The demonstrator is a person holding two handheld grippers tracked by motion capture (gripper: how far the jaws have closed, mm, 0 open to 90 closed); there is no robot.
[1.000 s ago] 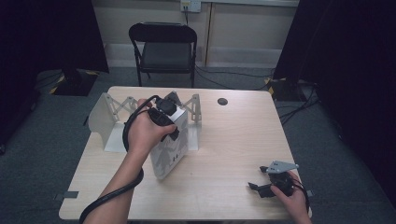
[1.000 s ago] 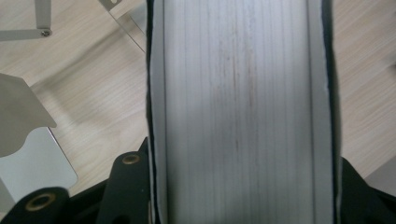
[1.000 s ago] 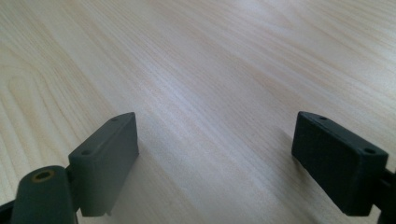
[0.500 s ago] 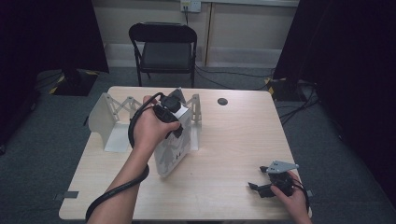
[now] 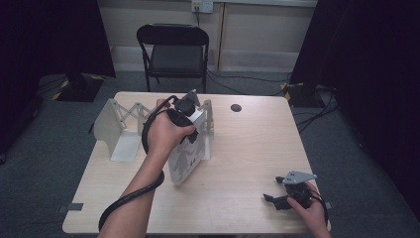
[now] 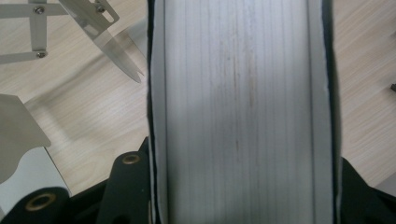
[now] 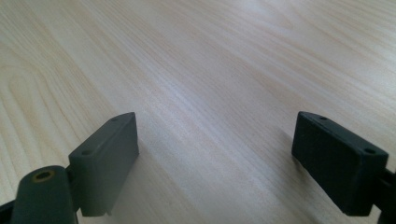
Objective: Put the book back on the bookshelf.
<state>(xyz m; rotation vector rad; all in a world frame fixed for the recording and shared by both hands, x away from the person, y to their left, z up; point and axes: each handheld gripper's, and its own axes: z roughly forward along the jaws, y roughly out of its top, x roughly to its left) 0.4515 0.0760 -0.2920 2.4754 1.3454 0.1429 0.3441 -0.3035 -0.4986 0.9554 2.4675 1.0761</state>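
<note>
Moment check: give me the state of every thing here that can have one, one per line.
Thick white book: tilted on the table, clamped across its page edge.
Left claw: shut on the book.
Right claw: open, nothing between the jaws, low over the table.
Silver metal expanding book rack: stretched out, no book in its bays.
Black folding chair: unfolded, unoccupied.

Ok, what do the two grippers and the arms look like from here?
Both are black. The left gripper trails a thick black cable looping back along a bare forearm, no sleeve. The right gripper carries a grey three-cornered plate on top. Its jaws end in flat, blocky black pads with small screw holes.
</note>
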